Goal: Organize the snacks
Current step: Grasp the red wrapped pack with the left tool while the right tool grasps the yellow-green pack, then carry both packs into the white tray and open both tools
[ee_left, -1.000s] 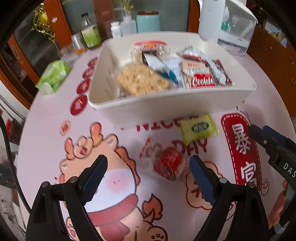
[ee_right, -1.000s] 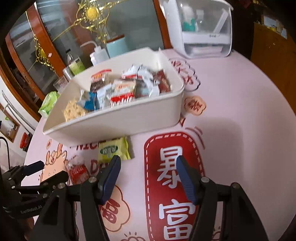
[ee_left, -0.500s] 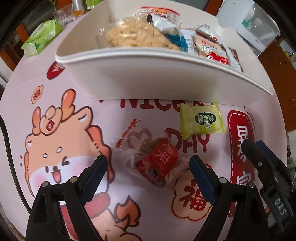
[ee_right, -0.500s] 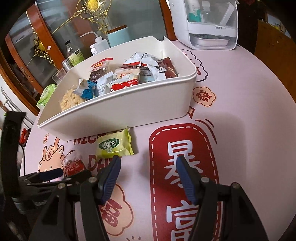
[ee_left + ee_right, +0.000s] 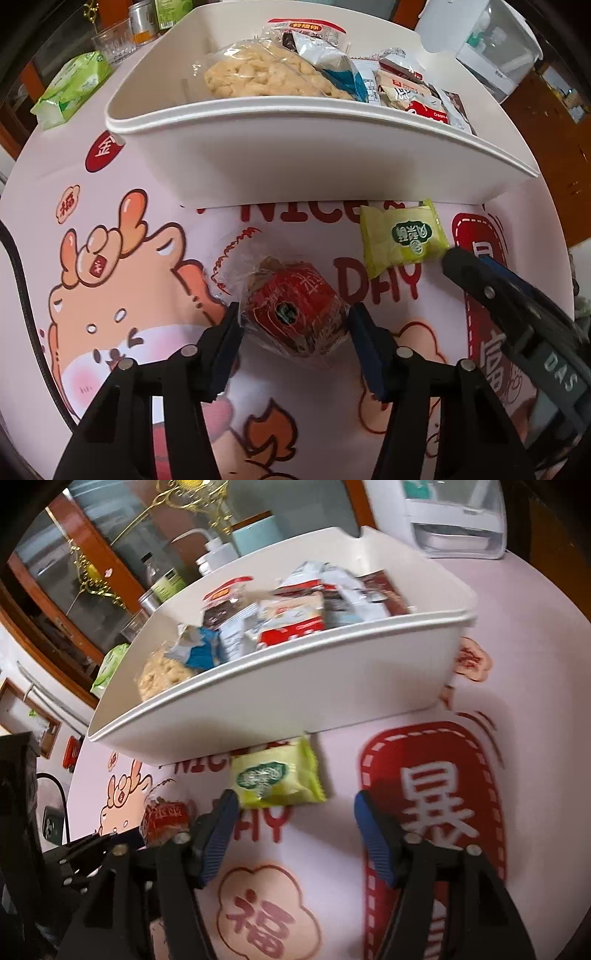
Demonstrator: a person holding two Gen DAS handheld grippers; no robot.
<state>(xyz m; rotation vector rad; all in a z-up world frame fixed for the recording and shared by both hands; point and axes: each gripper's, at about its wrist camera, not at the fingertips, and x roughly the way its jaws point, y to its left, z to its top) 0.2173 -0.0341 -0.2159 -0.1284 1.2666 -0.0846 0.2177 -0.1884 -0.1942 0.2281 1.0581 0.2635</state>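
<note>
**Two Snacks Outstanding, Bin Largely Filled**

Left wrist view: The white bin (image 5: 317,158) already held most of the stock: a clear bag of pale puffed pieces (image 5: 266,75) and several wrapped packets beside it. Two items remained on the table. The red-labelled snack in clear wrap (image 5: 291,314) lay between the jaws of the left gripper (image 5: 293,325), which were closing on it; the pads stood at the edges of the wrapper, and firm pressure could not be confirmed. The green packet (image 5: 400,240) lay just in front of the bin wall, with the tip of the right gripper beside it. The surface was a round table under a pink cartoon-printed cloth (image 5: 122,295). A green tissue pack (image 5: 70,90) and a glass sat beyond the bin.

Right wrist view (somewhat blurred): The right gripper (image 5: 291,808) stood near the green packet (image 5: 277,775), jaws opening and nothing gripped; the packet lay just ahead of the fingertips. A wood-framed glass cabinet (image 5: 74,565), bottles and a white appliance (image 5: 454,520) stood behind. Judged: two placements left.
</note>
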